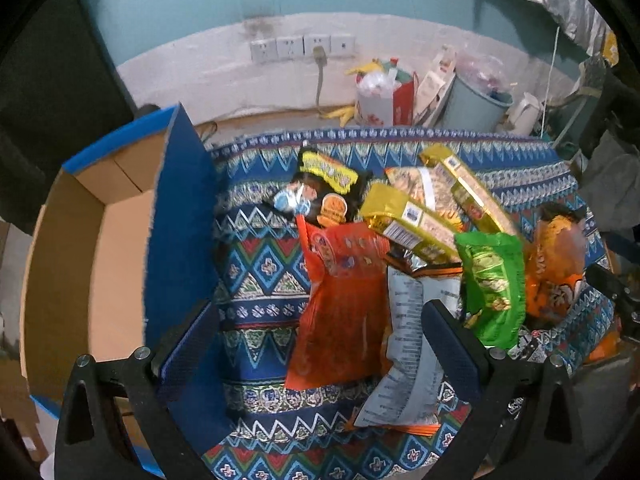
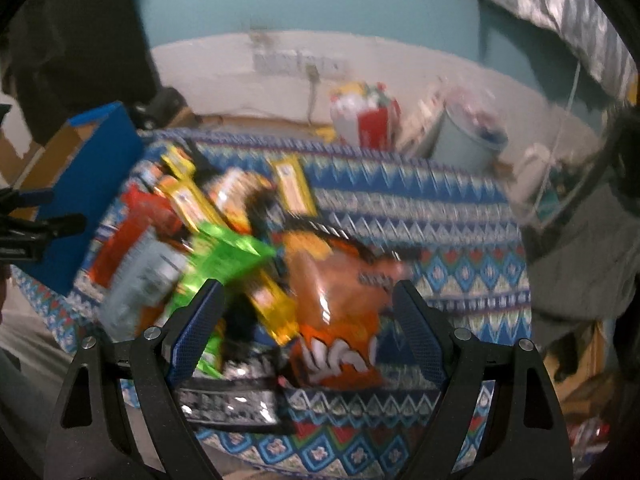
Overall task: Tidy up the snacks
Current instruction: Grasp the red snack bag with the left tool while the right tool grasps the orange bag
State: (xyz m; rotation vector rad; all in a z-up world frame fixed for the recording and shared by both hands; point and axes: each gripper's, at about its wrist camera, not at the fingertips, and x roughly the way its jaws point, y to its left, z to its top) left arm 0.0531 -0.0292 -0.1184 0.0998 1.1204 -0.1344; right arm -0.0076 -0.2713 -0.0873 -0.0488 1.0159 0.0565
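Note:
A heap of snack packets lies on the patterned cloth: a red-orange bag, a white-backed bag, a green bag, yellow-gold packs and an orange chip bag. My left gripper is open, with the red-orange bag lying between its fingers, untouched by the pads. In the blurred right wrist view my right gripper is open above the orange chip bag, a yellow pack and the green bag.
An open blue cardboard box stands at the cloth's left edge, its brown inside showing; it appears as the blue box too. Behind the table are a grey bin, a red-and-white bag, wall sockets and a white kettle.

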